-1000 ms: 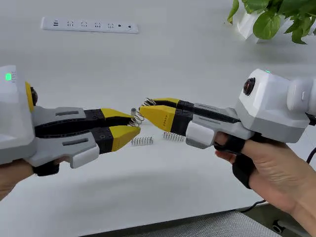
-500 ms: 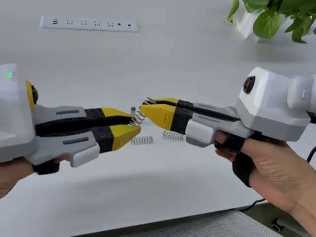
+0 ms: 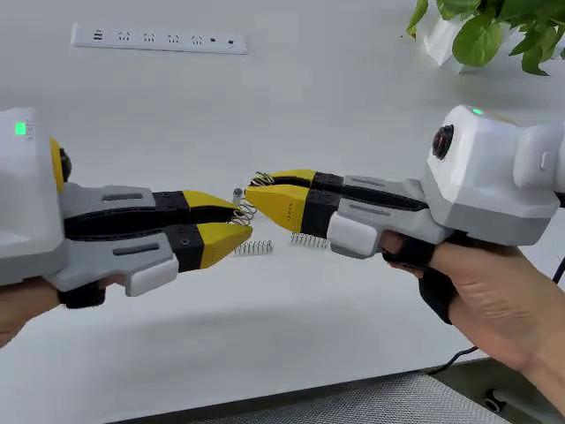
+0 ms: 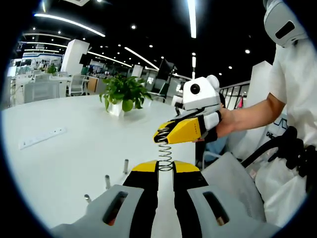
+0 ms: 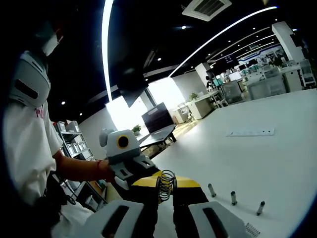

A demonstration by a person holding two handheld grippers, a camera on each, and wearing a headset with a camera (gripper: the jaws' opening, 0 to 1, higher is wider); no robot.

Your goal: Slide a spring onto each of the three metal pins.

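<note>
One coil spring [image 3: 246,212] spans between both grippers above the white table. My left gripper [image 3: 242,221] comes in from the left, shut on the spring's lower end. My right gripper [image 3: 253,184] reaches in from the right, shut on the upper end. In the left gripper view the spring [image 4: 165,151] rises from my left gripper [image 4: 165,166] to the right gripper [image 4: 163,133]. End-on, the spring [image 5: 167,179] sits in my right gripper [image 5: 167,182]. Three upright metal pins [image 4: 126,166] [image 5: 233,197] stand bare; one pin [image 3: 237,193] shows behind the spring.
Two loose springs [image 3: 254,248] [image 3: 309,240] lie on the table below the grippers, one spring [image 5: 251,229] by the pins. A power strip [image 3: 159,40] lies far back left, a potted plant [image 3: 494,31] back right. The table's front edge [image 3: 291,397] runs close below.
The right gripper has edged slightly left and up. The spring stays held between both grippers and the left gripper has hardly moved.
</note>
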